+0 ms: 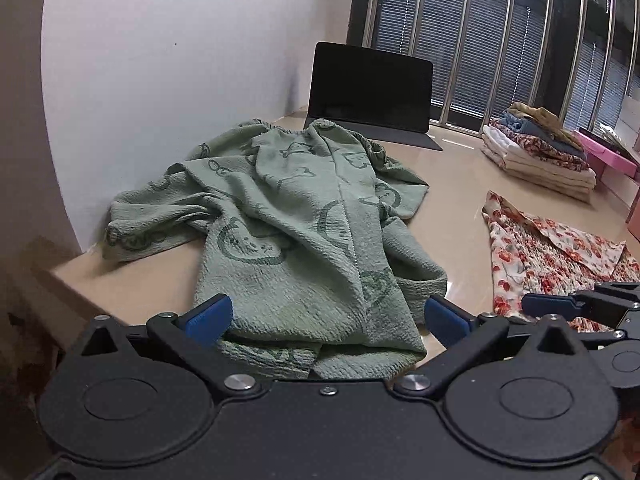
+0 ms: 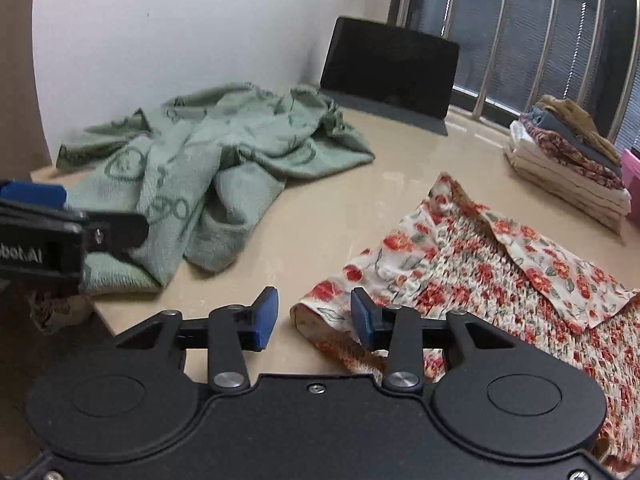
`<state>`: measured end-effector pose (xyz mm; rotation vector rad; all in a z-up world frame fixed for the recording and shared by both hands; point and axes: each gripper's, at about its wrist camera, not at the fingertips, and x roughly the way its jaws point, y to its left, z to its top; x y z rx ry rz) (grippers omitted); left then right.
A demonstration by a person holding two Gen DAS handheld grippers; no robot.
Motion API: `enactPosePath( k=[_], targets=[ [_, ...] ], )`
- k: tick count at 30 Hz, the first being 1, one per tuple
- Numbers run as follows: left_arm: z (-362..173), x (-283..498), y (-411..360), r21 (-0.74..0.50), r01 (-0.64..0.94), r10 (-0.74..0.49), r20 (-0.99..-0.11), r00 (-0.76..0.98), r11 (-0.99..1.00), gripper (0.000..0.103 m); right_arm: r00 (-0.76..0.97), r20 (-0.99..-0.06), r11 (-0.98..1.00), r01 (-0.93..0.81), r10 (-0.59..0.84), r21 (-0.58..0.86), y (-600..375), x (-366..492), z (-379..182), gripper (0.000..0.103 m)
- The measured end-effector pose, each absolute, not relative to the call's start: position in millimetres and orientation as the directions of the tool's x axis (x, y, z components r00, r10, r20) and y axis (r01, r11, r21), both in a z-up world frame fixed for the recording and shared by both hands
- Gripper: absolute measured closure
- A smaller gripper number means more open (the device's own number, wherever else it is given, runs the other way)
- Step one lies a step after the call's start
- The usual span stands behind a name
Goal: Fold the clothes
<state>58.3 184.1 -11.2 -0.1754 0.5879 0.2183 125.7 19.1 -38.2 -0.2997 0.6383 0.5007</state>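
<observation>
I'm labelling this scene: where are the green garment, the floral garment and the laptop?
green garment (image 1: 304, 216), left wrist view, middle.
floral garment (image 2: 480, 276), right wrist view, smocked middle.
laptop (image 1: 370, 86), left wrist view, screen.

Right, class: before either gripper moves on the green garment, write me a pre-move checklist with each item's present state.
1. Left gripper open, fingers astride the near edge of the green garment: ok.
2. Right gripper open, holding nothing: ok.
3. Green garment spread flat for folding: not ok, it lies crumpled.
4. Floral garment apart from the green one, bare table between them: ok.
5. Laptop clear of the cloth: cannot tell, the green garment's far edge lies close to its base.
6. Folded stack out of the way at the far right: ok.
</observation>
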Motion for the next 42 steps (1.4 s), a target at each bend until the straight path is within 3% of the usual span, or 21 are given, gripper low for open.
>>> enactPosePath(
  k=[8,15,19,24,31,35,38,42],
  targets=[
    [-9,63,180,-0.103,-0.226,0.131,-0.562,0.817,0.969,0.000,0.673,-0.633,0.842,-0.535,0.381,-0.062,13,129,-40,0.066],
    [-5,63,178,-0.110,-0.217,0.121,-0.556,0.822,0.970,0.000,0.649,-0.641,0.852,-0.523,0.410,0.016,4,134,-40,0.082],
    [0,62,176,-0.110,-0.211,0.119,-0.543,0.831,0.971,0.000,0.637,-0.647,0.856,-0.514,0.419,0.048,-4,140,-39,0.096],
    [5,74,171,-0.134,-0.170,0.068,-0.557,0.828,0.976,0.000,0.600,-0.650,0.850,-0.507,0.467,0.143,-18,149,-37,0.102],
    [11,121,164,-0.350,0.033,-0.245,-0.581,0.776,0.936,0.004,0.572,-0.583,0.815,-0.451,0.577,0.364,-60,156,-22,0.102],
    [-1,171,154,-0.540,0.103,-0.453,-0.570,0.685,0.835,0.007,0.577,-0.533,0.785,-0.435,0.619,0.440,-81,153,-13,0.102],
    [-21,214,147,-0.672,0.066,-0.565,-0.559,0.607,0.737,0.016,0.578,-0.499,0.761,-0.425,0.645,0.491,-94,151,-10,0.102],
    [-47,257,138,-0.755,-0.048,-0.615,-0.568,0.547,0.654,0.030,0.586,-0.459,0.735,-0.420,0.668,0.532,-109,151,-6,0.102]
  ],
)
